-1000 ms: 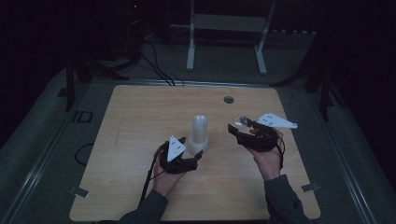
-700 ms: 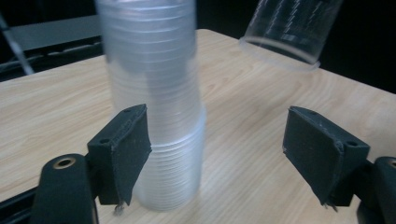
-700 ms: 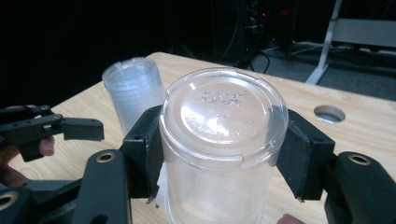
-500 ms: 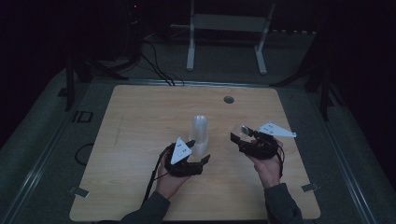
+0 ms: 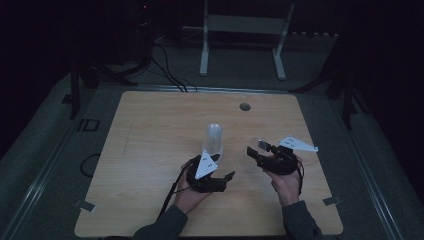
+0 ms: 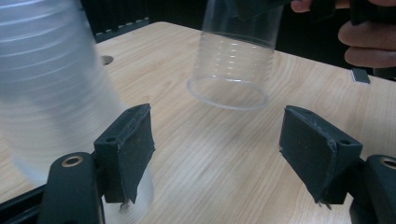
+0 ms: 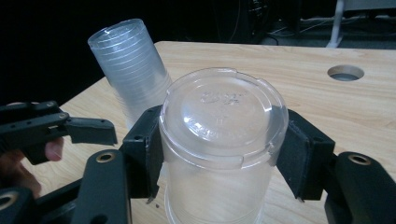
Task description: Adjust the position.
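The right gripper (image 7: 219, 154) has its fingers (image 7: 144, 149) clenched on a clear plastic cup (image 7: 222, 140), held upside down with its base toward the camera and one pad on either side of the wall just below the base. In the left gripper view that cup (image 6: 236, 60) hangs rim-down above the surface (image 6: 196, 154), apart from it. In the high view the right gripper (image 5: 260, 150) sits at the near right of the surface (image 5: 150, 130).

The left gripper (image 6: 217, 149) has its fingers (image 6: 130, 144) released, with only bare wood between them; they have just been closing partway and then easing a little wider. The stack (image 6: 51, 93) stands just outside the left finger, and I cannot tell whether it touches the pad. From above, the left gripper (image 5: 225, 177) lies near the middle, with the stack (image 5: 214, 140) just beyond it.

I judge the cup very light, thin-walled and springy. A hard squeeze would probably buckle or crack it, and the smooth plastic may slip. The ribbed band near the base looks the stiffest place to hold, so the present grip seems sound. The nested cups may stick together, so steadying the stack low on its wall would help.

Count: one loose cup, and one stack of cups, whose number I cannot tell from its blurred rings. There are two grippers and one round hole (image 5: 244, 106) at the far side of the surface.
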`<state>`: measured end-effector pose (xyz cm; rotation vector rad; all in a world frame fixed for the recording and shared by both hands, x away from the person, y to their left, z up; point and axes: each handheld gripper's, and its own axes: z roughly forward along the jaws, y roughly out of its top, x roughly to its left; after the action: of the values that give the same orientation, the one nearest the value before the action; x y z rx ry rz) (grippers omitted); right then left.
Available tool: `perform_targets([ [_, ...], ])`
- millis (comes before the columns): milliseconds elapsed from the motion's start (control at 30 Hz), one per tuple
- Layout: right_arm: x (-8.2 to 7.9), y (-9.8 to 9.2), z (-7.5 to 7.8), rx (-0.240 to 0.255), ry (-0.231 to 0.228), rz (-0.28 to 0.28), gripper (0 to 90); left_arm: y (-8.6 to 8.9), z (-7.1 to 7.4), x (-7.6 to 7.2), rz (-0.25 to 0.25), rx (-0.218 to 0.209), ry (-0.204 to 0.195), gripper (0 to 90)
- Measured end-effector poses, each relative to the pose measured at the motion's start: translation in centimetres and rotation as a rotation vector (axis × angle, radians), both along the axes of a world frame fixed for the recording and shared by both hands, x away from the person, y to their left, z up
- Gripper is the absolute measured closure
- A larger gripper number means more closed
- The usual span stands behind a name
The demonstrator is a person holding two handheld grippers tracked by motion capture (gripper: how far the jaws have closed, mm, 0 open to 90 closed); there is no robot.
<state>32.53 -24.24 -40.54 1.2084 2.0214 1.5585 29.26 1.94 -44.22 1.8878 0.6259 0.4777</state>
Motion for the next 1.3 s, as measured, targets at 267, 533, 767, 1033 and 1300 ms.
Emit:
perform_targets([
  [267, -0.1, 0.1, -0.5, 0.027, 0.020, 0.006, 39.2, -1.7, 0.0, 0.4, -0.039, 0.012, -0.010, 23.3],
  [533, -0.3, 0.0, -0.6, 0.078, 0.033, 0.020, 39.3, -3.0, -0.3, 1.4, -0.038, -0.004, -0.011, 22.3],
  [767, -0.3, -0.5, -0.8, 0.139, 0.059, 0.026, 39.9, -3.4, -0.6, 1.8, -0.044, -0.032, -0.030, 21.6],
  [1033, -0.2, -0.9, -1.2, 0.207, 0.089, 0.041, 40.7, -4.1, -1.0, 2.3, -0.052, -0.084, -0.043, 21.3],
  [1300, 0.0, -1.5, -1.5, 0.309, 0.130, 0.070, 41.2, -4.7, -1.5, 2.7, -0.058, -0.085, -0.049, 21.0],
])
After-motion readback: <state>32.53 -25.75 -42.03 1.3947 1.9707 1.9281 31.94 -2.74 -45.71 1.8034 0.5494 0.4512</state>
